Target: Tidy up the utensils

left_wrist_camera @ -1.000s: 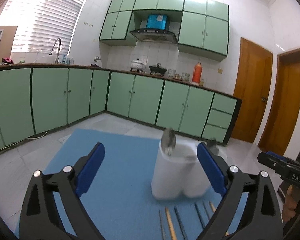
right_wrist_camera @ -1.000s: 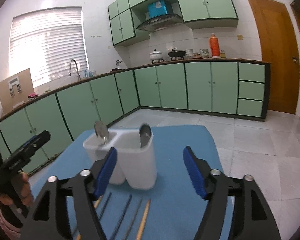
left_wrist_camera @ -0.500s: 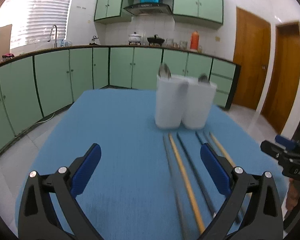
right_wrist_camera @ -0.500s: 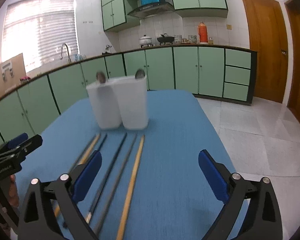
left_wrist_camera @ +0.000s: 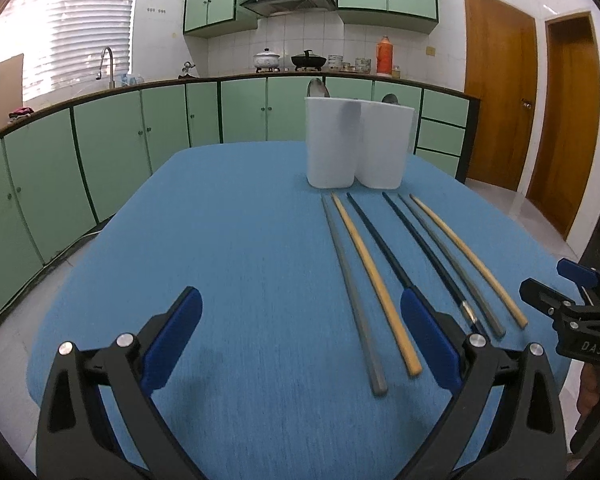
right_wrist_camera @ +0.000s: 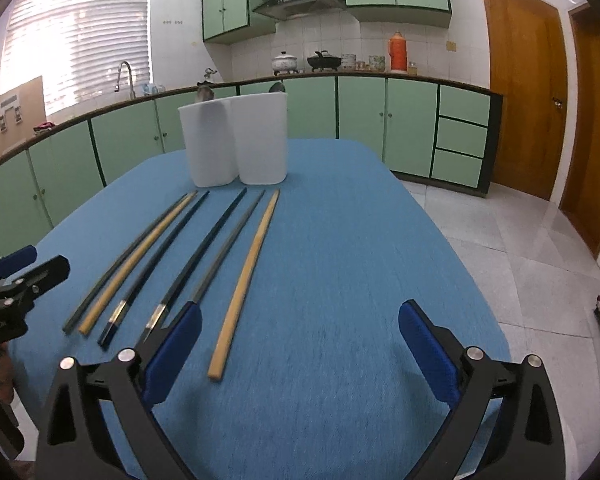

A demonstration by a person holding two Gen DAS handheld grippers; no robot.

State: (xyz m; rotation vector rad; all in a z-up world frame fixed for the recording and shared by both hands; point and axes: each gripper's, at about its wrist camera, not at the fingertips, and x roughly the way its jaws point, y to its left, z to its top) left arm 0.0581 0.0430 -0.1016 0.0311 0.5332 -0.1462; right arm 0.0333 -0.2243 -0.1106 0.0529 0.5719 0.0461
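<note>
Looking down across the blue tabletop (left_wrist_camera: pixel 236 264), I had both tools lower and further back than a second before, when they hovered right at the white holder (left_wrist_camera: pixel 356 140); now the whole row of loose pieces lay in view. That holder, two joined cups, stood toward the far edge, with a spoon bowl (left_wrist_camera: pixel 317 89) poking above the left cup and another (left_wrist_camera: pixel 390 99) just showing above the right one. Six chopsticks (right_wrist_camera: pixel 188 256) lay side by side between the holder and the near edge, pointing at the holder: two grey, two pale wood, two black with metal bands near their ends.

My left tool (left_wrist_camera: pixel 300 340) stood wide apart with nothing between its pads, its right pad just over the near end of a black chopstick (left_wrist_camera: pixel 404 256). My right tool (right_wrist_camera: pixel 300 344) had widened to its fullest and gripped nothing; the wooden chopstick (right_wrist_camera: pixel 244 280) nearest it ended between its two pads, untouched.

I judged that pulling back and spreading the right tool meant the spoons were already stowed and the chopsticks came next, likely sorted into the cups.
</note>
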